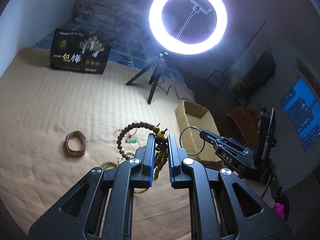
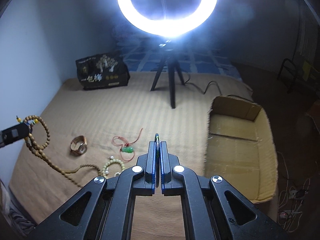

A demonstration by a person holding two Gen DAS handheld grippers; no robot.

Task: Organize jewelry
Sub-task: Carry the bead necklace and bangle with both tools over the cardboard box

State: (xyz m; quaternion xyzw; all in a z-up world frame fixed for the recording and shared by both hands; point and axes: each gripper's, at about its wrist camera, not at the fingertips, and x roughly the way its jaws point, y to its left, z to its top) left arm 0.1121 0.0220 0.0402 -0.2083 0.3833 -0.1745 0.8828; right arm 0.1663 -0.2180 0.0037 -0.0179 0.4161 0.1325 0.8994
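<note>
On right gripper "DAS"; black bag reads "一包梅".

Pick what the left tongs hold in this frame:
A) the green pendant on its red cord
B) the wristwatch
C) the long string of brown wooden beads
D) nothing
C: the left tongs are shut on the beads, lifting part of the string off the blanket, while the watch and pendant lie on it untouched.
</note>
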